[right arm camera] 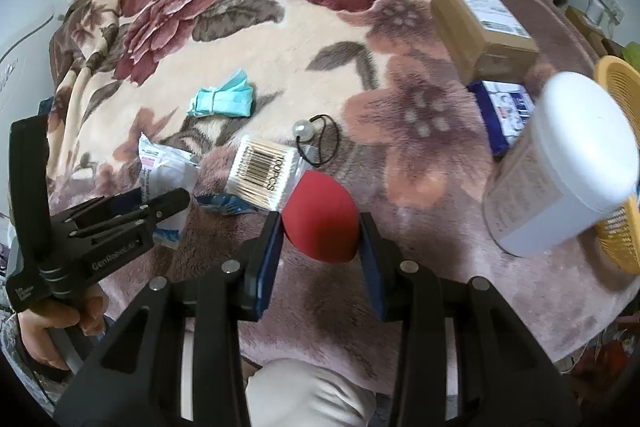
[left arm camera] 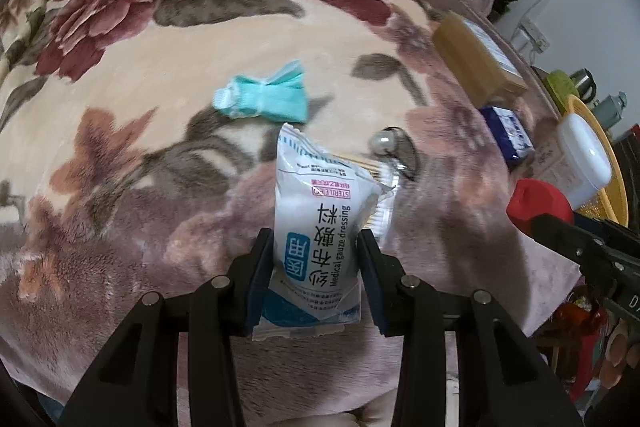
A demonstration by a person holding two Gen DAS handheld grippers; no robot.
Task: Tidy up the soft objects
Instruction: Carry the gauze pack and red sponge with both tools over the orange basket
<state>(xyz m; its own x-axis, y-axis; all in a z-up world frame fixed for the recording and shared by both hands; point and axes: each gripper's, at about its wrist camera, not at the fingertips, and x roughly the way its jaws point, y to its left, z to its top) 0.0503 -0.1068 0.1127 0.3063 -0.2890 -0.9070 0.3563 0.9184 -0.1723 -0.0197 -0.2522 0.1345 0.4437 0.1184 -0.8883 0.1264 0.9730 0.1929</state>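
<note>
Left gripper (left arm camera: 316, 247) pinches the gauze packet (left arm camera: 320, 223) upright, long axis along its fingers; right gripper (right arm camera: 320, 231) squeezes the red sponge (right arm camera: 320, 219), nearer the yellow basket (right arm camera: 616, 243) lying to its right.

gauze packet (left arm camera: 320, 227): "Medical gauze dressing", "STERILE EO"
cotton swab pack (right arm camera: 262, 173): "100PCS", barcode
left claw (right arm camera: 168, 203) body, 9 o'clock: "GenRobot.AI"

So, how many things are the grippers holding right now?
2. The left gripper holds a gauze packet above the blanket. The right gripper holds a red sponge.
</note>
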